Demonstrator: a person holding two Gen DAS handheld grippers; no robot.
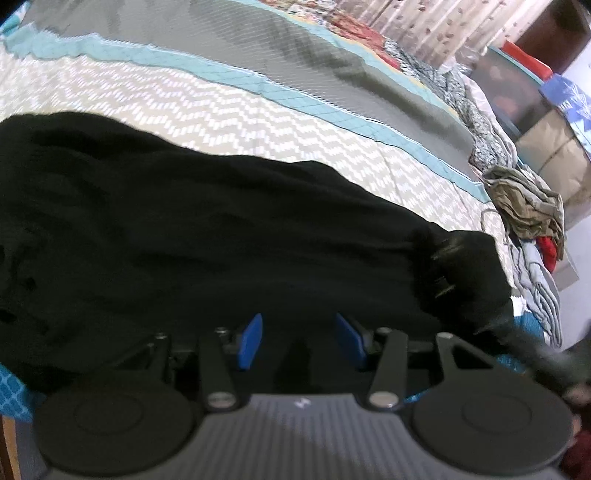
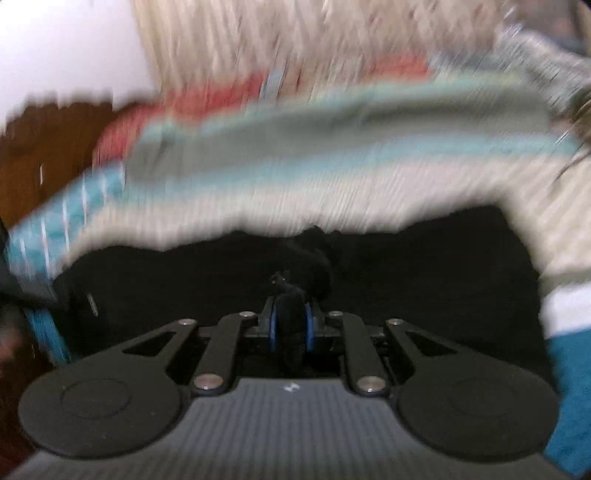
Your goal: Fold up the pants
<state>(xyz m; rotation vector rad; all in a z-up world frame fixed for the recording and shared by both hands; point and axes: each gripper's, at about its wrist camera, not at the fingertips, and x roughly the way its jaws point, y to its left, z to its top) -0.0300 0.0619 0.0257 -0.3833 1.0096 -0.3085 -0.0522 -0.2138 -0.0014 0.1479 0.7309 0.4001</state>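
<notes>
Now the right gripper [image 2: 291, 325] is clamped on the black pants [image 2: 406, 280]; the left gripper [image 1: 299, 341] stands apart just above them.

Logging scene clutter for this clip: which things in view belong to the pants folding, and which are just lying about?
Part of the job:
- black pants
- right tongs, shut on a bunch of the pants
- left tongs, open over the pants

Lying about:
- chevron bedspread
- heap of clothes at the bed's edge
- curtain

Soft, dim indoor light; the right wrist view smears with heavy motion blur, fisheye edges bending.
</notes>
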